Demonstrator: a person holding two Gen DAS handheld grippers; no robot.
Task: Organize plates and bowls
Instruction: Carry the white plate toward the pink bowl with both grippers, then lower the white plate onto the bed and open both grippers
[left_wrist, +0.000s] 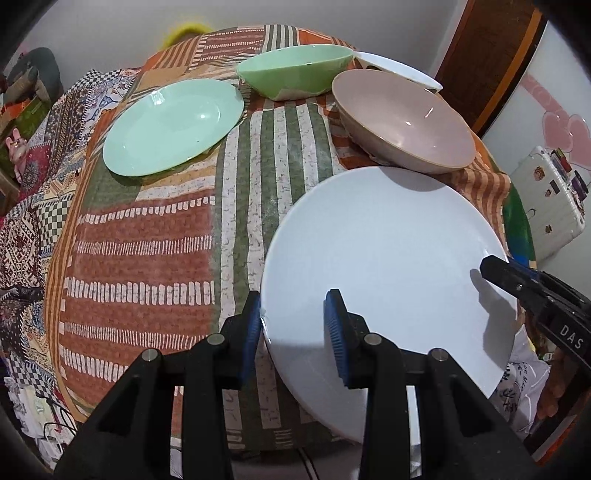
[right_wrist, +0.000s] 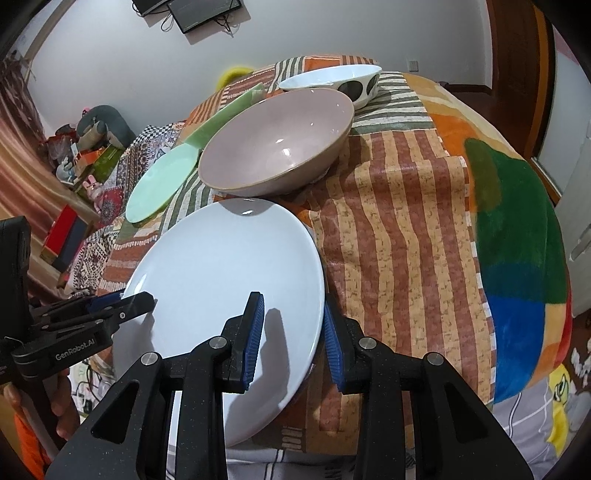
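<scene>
Patterned cloth (left_wrist: 147, 258): spreads out ahead of both sets of jaws and carries all the crockery; its padding probably keeps the dishes from sliding.
White plate (left_wrist: 388, 277): nearest thing to both tools, its near edge past the cloth's edge, likely so fingers can get under the rim.
Left gripper (left_wrist: 295, 332): jaws part-open astride the plate's left rim, one pad outside and one over the face; not clamped as far as I can tell.
Right gripper (right_wrist: 291, 332): jaws part-open astride the right rim; contact with the rim can't be judged.
Pink bowl (right_wrist: 280, 147): just beyond the plate, straight ahead of the jaws.
Green plate (left_wrist: 173, 125): far left of the left jaws.
Green bowl (left_wrist: 295, 70): farther ahead, beside the pink bowl.
Spotted white bowl (right_wrist: 332, 83): farthest from the jaws.
Writing: "GenRobot.AI" on the left tool's side in the right view; "DAS" on the right tool in the left view.
</scene>
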